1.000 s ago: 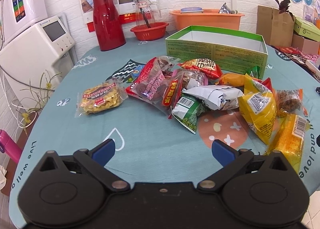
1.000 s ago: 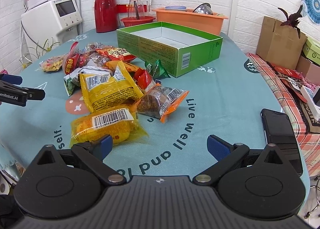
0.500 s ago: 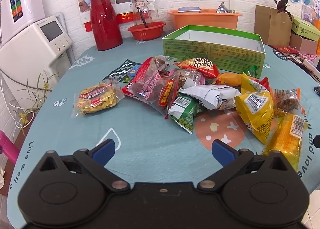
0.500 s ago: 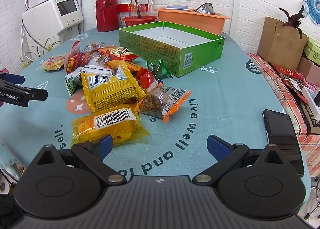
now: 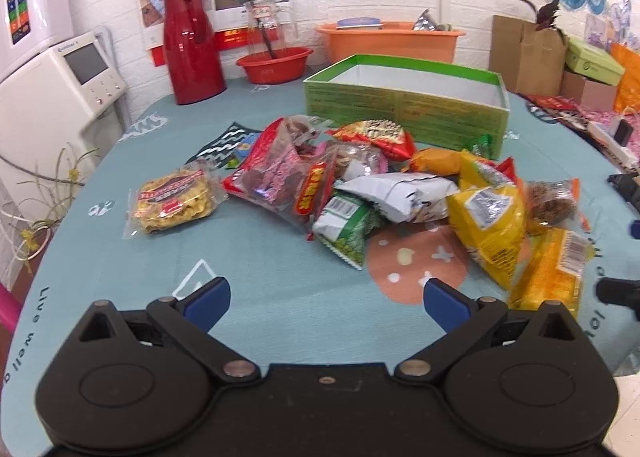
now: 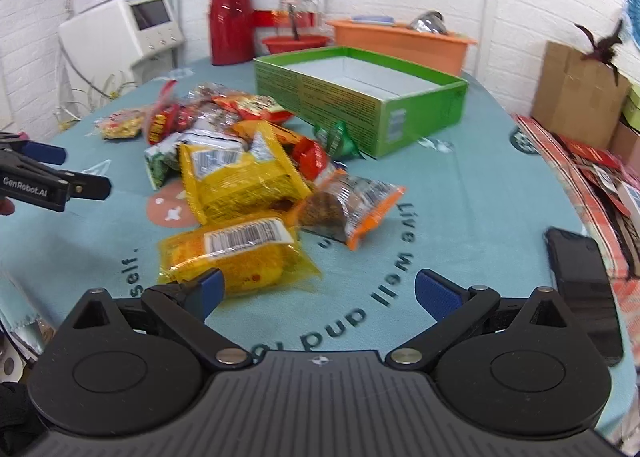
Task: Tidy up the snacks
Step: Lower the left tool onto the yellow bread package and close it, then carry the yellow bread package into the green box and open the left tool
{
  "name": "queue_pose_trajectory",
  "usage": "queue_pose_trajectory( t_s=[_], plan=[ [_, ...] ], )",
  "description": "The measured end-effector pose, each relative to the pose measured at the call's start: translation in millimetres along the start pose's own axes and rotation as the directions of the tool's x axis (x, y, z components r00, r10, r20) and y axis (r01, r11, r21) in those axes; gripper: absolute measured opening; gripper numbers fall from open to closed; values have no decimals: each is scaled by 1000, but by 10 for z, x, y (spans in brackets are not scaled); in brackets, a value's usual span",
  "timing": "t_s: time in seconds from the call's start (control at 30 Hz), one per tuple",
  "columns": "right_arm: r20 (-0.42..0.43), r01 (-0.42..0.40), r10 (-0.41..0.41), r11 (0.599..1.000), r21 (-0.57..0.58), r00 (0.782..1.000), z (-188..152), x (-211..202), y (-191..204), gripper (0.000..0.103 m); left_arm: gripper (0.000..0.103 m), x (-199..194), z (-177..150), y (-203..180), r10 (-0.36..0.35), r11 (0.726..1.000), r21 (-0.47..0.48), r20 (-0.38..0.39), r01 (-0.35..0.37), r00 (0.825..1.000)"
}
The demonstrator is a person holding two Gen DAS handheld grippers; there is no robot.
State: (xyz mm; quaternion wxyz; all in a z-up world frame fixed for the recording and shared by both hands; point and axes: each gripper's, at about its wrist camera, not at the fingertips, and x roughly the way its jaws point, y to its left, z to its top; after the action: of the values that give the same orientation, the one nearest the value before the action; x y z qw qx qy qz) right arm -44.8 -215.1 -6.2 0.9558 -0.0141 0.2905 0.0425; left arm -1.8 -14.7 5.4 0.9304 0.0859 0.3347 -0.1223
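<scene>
Left gripper (image 5: pixel 325 299) fingers spread wide, empty, above teal surface (image 5: pixel 256 257). Right gripper (image 6: pixel 318 295) fingers likewise wide, holding nothing; left fingertip just beside yellow snack packet (image 6: pixel 236 255), barcode up, long axis across view. Snack pile (image 5: pixel 384 193) mid-surface: crinkled foil bags, red, green, white, yellow. Open green box (image 5: pixel 404 105) behind pile, long side facing it.
</scene>
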Motion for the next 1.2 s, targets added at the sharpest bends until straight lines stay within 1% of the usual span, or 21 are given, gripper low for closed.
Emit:
queue_pose_trajectory(
  t_s=[0.03, 0.1, 0.2, 0.27, 0.37, 0.4, 0.53, 0.57, 0.6, 0.7, 0.73, 0.77, 0.8, 0.83, 0.87, 0.93, 0.97, 1.0, 1.07, 1.13, 1.2],
  plan=[
    [5, -14, 14, 1000, -26, 1000, -15, 11, 36, 103, 103, -18, 9, -12, -23, 1000, 0, 7, 23, 1000],
    [-33, -39, 36, 996, -74, 999, -25, 58, 105, 103, 103, -56, 36, -59, -81, 997, 8, 21, 81, 997],
    [-70, -39, 32, 994, -100, 997, -62, 83, 114, 103, 103, -99, 84, -203, -177, 983, 59, 42, 174, 983],
    [-75, -21, 14, 995, -98, 997, -88, 62, 96, 103, 103, -97, 106, -346, -249, 963, 113, 41, 244, 968],
    [-66, -49, 43, 995, -81, 997, -118, 6, 96, 103, 103, 5, 156, -560, -354, 921, 168, -7, 350, 935],
    [-63, -66, 61, 994, -85, 996, -130, 0, 116, 103, 103, 64, 184, -617, -379, 910, 172, -31, 378, 925],
    [-57, -110, 106, 990, -85, 993, -165, 44, 241, 103, 103, 224, 281, -792, -436, 879, 171, -92, 446, 895],
    [-55, -119, 115, 990, -76, 992, -166, 63, 262, 103, 98, 257, 297, -825, -447, 872, 171, -106, 460, 888],
    [-51, -127, 124, 990, -67, 991, -164, 81, 274, 103, 89, 283, 302, -849, -460, 864, 171, -120, 474, 880],
    [-30, -145, 145, 989, -18, 989, -140, 131, 257, 103, 85, 390, 304, -887, -470, 854, 166, -159, 493, 868],
    [-21, -159, 159, 987, -1, 987, -135, 145, 249, 103, 80, 433, 301, -881, -468, 857, 150, -174, 493, 867],
    [-10, -180, 180, 984, 6, 984, -134, 161, 244, 103, 69, 476, 301, -865, -472, 857, 128, -193, 499, 860],
    [0, -195, 195, 981, 8, 981, -143, 181, 238, 103, 68, 505, 303, -847, -488, 851, 108, -202, 515, 849],
    [-1, -191, 191, 982, 12, 982, -148, 212, 238, 103, 68, 525, 307, -832, -505, 843, 91, -204, 530, 839],
    [-10, -178, 178, 984, 11, 984, -146, 254, 246, 103, 68, 539, 314, -828, -512, 840, 82, -207, 536, 834],
    [-22, -160, 160, 987, 13, 987, -147, 318, 244, 103, 66, 564, 331, -832, -514, 839, 81, -212, 538, 832],
    [-11, -156, 156, 988, 20, 988, -146, 334, 234, 103, 60, 580, 334, -843, -517, 836, 81, -216, 543, 828],
    [4, -156, 156, 987, 33, 988, -144, 352, 211, 103, 51, 605, 337, -866, -522, 832, 79, -224, 549, 823],
    [19, -157, 157, 986, 53, 987, -134, 378, 189, 103, 47, 636, 330, -902, -528, 827, 77, -230, 557, 817],
    [24, -154, 153, 987, 45, 988, -126, 375, 209, 103, 46, 642, 317, -945, -511, 838, 88, -220, 539, 831],
    [29, -171, 170, 985, 35, 985, -115, 320, 230, 103, 40, 605, 320, -964, -494, 850, 88, -207, 519, 844]
  ],
)
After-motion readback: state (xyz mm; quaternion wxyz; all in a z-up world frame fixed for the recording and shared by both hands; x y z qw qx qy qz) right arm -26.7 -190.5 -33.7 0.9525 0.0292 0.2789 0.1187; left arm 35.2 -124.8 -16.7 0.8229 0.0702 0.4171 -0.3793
